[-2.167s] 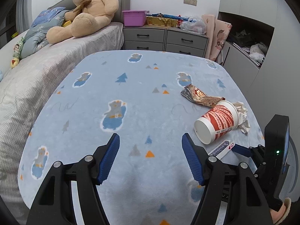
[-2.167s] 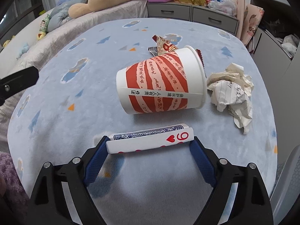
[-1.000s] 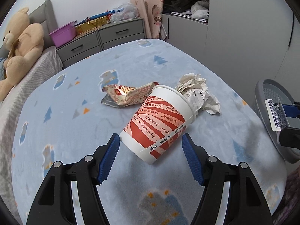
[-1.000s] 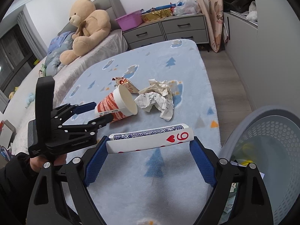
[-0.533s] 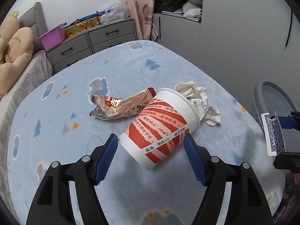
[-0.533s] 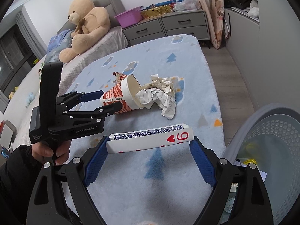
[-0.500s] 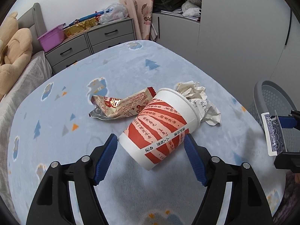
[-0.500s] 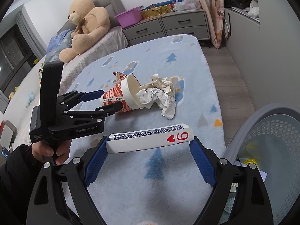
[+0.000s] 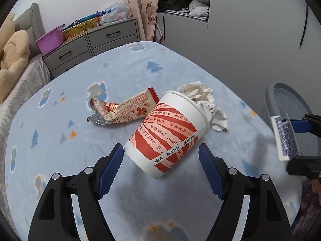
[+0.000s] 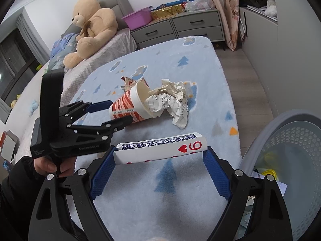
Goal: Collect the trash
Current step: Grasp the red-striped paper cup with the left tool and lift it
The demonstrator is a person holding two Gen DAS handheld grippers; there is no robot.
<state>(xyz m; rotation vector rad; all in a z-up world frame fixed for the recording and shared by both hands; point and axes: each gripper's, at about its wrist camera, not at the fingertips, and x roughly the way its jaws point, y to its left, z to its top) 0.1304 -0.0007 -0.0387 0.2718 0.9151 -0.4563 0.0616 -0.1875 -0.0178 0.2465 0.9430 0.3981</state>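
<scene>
A red-and-white striped paper cup lies on its side on the light blue blanket. My left gripper straddles the cup's base. Its jaws are opening, and the pads stand just off the cup's sides. Crumpled paper sits at the cup's mouth, and a snack wrapper lies behind the cup. My right gripper is shut on a pack of playing cards, held beside the grey trash basket.
The basket stands on the floor off the blanket's right edge, with some litter inside. A teddy bear sits on the bed to the left. Grey drawers with a purple tub and a grey wardrobe stand behind. A hand holds the left gripper.
My left gripper swung over to the cup and closed in until the base sat between its widening jaws. The right gripper carried the card pack off the blanket toward the basket, then held still.
</scene>
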